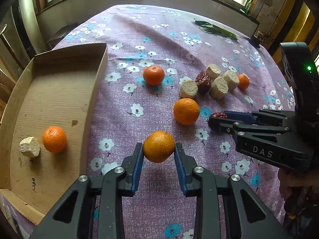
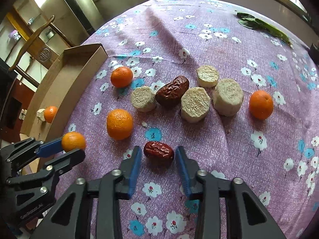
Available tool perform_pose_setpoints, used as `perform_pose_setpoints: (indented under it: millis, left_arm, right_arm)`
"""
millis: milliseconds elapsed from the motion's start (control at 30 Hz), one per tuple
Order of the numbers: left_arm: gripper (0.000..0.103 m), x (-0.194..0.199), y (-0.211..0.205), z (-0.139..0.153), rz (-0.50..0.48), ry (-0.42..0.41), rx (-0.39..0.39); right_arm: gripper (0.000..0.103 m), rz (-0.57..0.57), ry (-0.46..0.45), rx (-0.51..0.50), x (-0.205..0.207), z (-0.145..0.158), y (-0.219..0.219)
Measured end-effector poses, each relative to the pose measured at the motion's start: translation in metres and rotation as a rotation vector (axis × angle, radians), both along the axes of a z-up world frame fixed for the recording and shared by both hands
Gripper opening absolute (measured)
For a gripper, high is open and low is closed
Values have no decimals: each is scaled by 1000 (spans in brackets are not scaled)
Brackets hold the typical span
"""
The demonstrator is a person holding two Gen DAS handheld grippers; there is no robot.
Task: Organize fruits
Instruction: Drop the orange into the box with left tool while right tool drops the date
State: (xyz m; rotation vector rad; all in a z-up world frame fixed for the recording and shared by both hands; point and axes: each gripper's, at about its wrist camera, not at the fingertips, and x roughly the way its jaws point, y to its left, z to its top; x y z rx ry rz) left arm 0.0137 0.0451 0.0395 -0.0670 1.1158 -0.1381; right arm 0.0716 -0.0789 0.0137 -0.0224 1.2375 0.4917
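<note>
My left tongs (image 1: 159, 147) are pinching a mandarin (image 1: 159, 146) between the two blue pads, and it looks lifted a little above the surface (image 1: 139, 35), because I see a soft shadow under it. The box (image 1: 93, 91) is directly to the left of these tongs, with its near wall between them and the inside. One mandarin and one pale chunk (image 1: 30, 146) already lie in the box, touching each other. So I judge the next move for the left side is a sideways carry over that wall, then a release.

My right tongs (image 2: 159, 155) are spread around a red date (image 2: 159, 151). The date lies on the surface between the pads, and its long axis goes across the gap, from one pad toward the other. I cannot tell whether the pads touch its ends already; there seems a thin space on each side. I think closing here will press the date along its length, so it may slip or turn.

The right tongs are nearer to the other fruits: three loose mandarins, a second date (image 2: 172, 90) and four pale chunks in a cluster ahead. The left tongs are nearer to the box.
</note>
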Motion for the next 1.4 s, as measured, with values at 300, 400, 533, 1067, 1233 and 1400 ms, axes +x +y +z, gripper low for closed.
perform_pose_setpoints:
  millis: [300,400,533,1067,1233,1400]
  left_arm:
    - [30,-6,15,15,24,-28,9]
    - [30,-7,25,19,41,-30,18]
    - [30,-9,39,22,68,-30,33]
    - [30,-23,118,29,204,-40,72]
    - [30,-30,146,29,259,-36,81]
    - [30,-39,173,23,323,-17,90]
  right_arm:
    - [34,25,20,0,-14,11,-3]
    - [34,31,17,38,-19,22,0]
    - [34,55,-1,74,-25,37,13]
    - [34,239,-26,112,-36,62,112]
    - [34,306,-19,119,-38,63,143]
    - [34,351,2,130,-44,56,169]
